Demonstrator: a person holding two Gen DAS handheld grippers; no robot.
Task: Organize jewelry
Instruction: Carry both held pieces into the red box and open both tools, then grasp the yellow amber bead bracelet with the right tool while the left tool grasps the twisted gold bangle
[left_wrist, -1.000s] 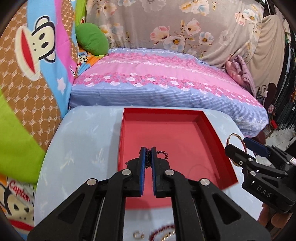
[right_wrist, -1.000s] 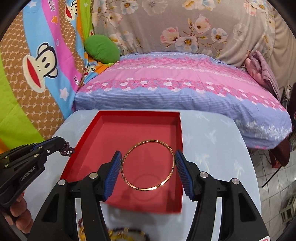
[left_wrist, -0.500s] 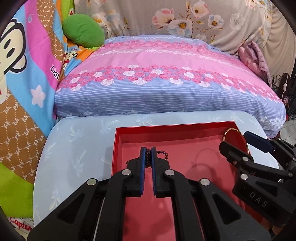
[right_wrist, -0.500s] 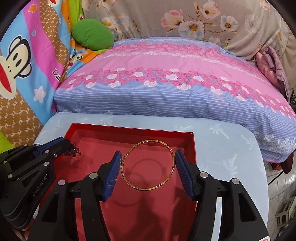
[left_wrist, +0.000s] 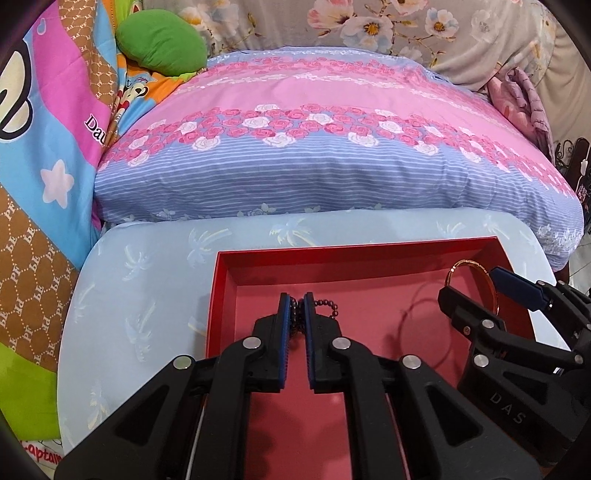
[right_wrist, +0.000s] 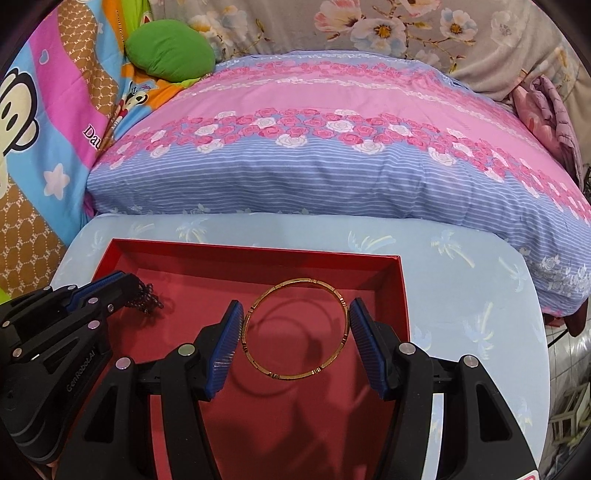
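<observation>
Left gripper (left_wrist: 295, 301) over red tray (left_wrist: 369, 246), jaws opening, dark bead chain (left_wrist: 325, 303) still pinched between pads. Right gripper (right_wrist: 295, 314) holds gold bangle (right_wrist: 295, 376) flat across wide-set pads, above tray floor. Tray on light-blue table (left_wrist: 147, 295).

Likely a bedroom: bed (left_wrist: 332, 147), floral bedding (right_wrist: 406, 33).

the red tray's (left_wrist: 369, 254) near end is cut off by the picture's lower edge, and the left tongs (left_wrist: 295, 317) hide most of the dark bead chain (left_wrist: 327, 303).
</observation>
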